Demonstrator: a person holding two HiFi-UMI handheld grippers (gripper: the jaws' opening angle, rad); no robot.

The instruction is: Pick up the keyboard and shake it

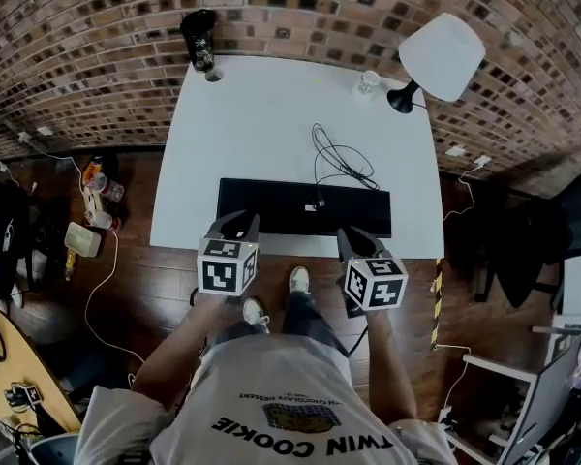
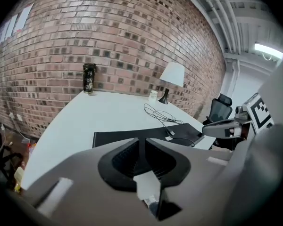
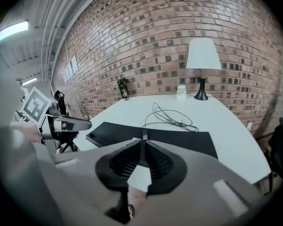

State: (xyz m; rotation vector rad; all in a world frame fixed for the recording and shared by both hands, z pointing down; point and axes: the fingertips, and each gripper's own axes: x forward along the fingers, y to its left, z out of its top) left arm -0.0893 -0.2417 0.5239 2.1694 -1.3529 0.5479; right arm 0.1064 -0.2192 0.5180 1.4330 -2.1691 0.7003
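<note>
A long black keyboard [image 1: 305,208] lies flat near the front edge of the white table [image 1: 261,114], and a thin black cable [image 1: 341,163] loops away from its middle. My left gripper [image 1: 237,224] hovers at the table's front edge, just short of the keyboard's left end. My right gripper [image 1: 352,236] hovers the same way before the right end. In the left gripper view the keyboard [image 2: 108,138] lies just beyond the left gripper [image 2: 142,143]. The right gripper view shows the keyboard [image 3: 188,140] past the right gripper [image 3: 142,142]. Both pairs of jaws stand tip to tip with nothing between them.
A lamp with a white shade [image 1: 442,56] stands at the table's back right, with a small glass [image 1: 368,82] beside it. A black cup [image 1: 199,39] stands at the back left. A dark office chair [image 1: 542,245] is on the right, and bottles and clutter [image 1: 95,201] lie on the floor at left.
</note>
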